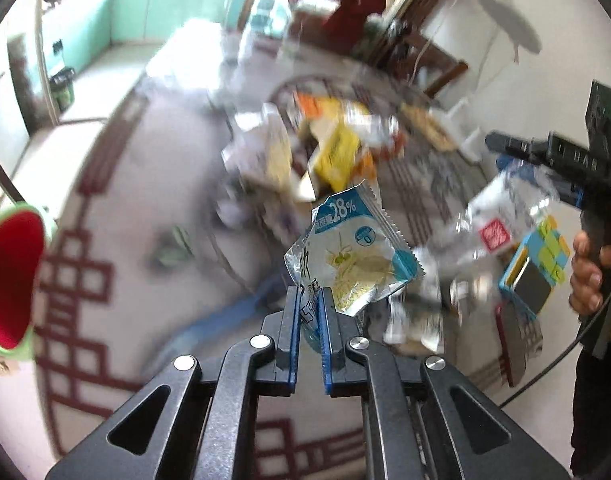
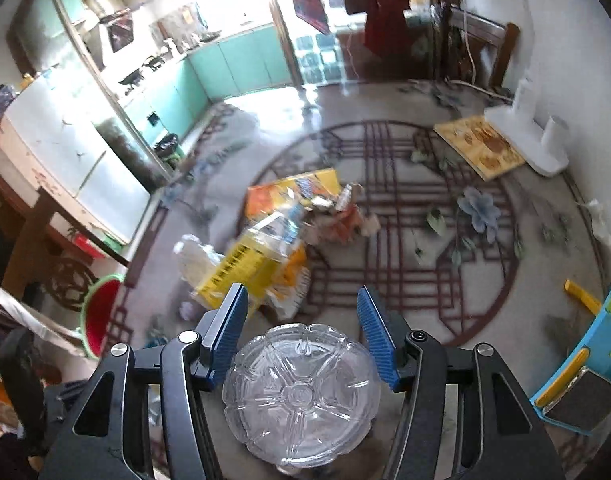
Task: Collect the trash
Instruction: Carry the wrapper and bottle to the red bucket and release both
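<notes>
Left gripper (image 1: 309, 300) pinching light, crinkly blue-white foil snack packet (image 1: 351, 252) by its corner; right gripper (image 2: 303, 312) clamping clear, slippery, crushable plastic bottle (image 2: 301, 392) mid-body.

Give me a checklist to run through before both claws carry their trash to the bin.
1. Left claw shut on the snack wrapper: ok, pads pinch its lower corner.
2. Wrapper clear of the floor: ok, it hangs above the trash pile.
3. Right claw gripping the clear plastic bottle: ok, the bottle sits between the fingers, base toward the camera.
4. Bottle held firmly: cannot tell, contact with the pads is hidden behind the bottle's base.
5. Bin in sight: ok, a red bin with a green rim stands at the left by the table.
6. Trash left behind: not ok, yellow packets and wrappers still lie on the floor.
</notes>
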Demonstrator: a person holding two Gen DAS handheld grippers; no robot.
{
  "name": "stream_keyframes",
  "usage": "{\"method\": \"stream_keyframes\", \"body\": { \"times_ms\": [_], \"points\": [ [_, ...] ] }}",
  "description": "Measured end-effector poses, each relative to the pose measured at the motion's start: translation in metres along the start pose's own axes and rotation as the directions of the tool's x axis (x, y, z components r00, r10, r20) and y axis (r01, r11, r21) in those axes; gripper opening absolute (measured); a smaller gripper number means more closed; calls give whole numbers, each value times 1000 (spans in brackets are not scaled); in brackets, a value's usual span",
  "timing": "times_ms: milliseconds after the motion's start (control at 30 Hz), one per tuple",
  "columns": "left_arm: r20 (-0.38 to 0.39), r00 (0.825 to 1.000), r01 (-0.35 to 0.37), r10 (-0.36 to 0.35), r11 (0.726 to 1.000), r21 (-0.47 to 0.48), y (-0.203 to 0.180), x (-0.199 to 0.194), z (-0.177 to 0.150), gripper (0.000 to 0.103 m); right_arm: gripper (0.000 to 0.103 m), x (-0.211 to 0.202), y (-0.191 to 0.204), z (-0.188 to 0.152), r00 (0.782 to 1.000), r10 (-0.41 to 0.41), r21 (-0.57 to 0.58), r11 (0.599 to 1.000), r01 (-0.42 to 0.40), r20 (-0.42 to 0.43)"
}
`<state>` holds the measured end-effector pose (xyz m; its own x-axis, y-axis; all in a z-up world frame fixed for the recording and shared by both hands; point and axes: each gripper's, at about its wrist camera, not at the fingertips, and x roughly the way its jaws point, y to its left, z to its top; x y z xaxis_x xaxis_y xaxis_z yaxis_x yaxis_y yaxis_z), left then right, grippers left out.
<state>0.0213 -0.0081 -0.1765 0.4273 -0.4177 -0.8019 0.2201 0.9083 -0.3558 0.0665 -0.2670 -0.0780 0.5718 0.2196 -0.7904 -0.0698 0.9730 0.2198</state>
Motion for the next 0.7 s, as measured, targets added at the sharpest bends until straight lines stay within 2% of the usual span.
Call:
{"method": "stream_keyframes", "body": {
  "times_ms": [167, 433, 700],
  "points": [
    [66, 997, -29, 30, 1000, -10, 10, -24, 14, 7, 56, 1, 17, 5, 1000, 8, -25, 1000, -8, 5],
    [141, 984, -100, 106, 994, -53, 52, -62, 24, 7, 56, -1, 58, 18, 999, 30, -77, 997, -28, 32],
    [168, 972, -147, 163, 984, -102, 100, -86, 23, 7, 56, 7, 112, 25, 997, 63, -140, 988, -58, 33]
  ]
}}
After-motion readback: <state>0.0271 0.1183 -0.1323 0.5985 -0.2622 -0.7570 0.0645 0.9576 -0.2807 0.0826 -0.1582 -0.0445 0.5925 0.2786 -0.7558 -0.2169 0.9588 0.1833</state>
